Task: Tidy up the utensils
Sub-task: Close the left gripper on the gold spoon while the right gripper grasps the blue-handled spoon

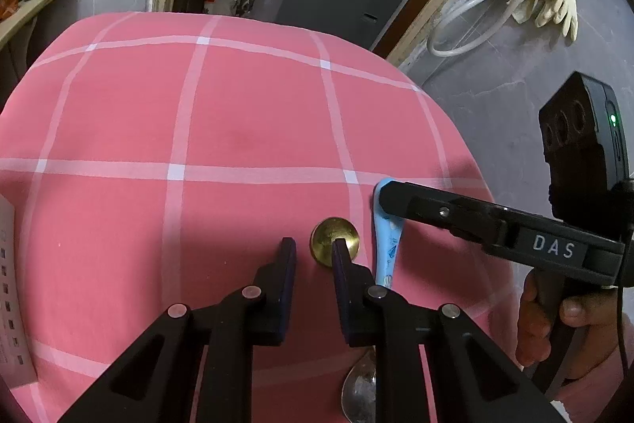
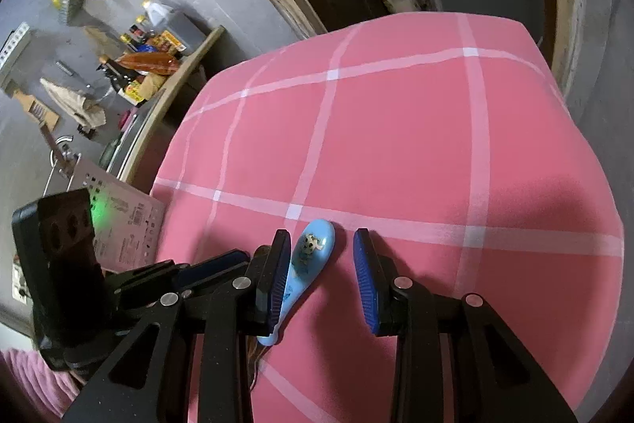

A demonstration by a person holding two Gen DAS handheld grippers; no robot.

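White "DAS" marks the right gripper (image 1: 386, 199), released astride the blue spoon (image 2: 313, 248); left gripper (image 1: 315, 252) released.

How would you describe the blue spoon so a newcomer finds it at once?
Start at the pink checked tablecloth and go to its near edge, between the open fingers of the right gripper. The light blue spoon lies there flat. Unlike the brass spoon and steel spoon beside it, it bears a cartoon dog.
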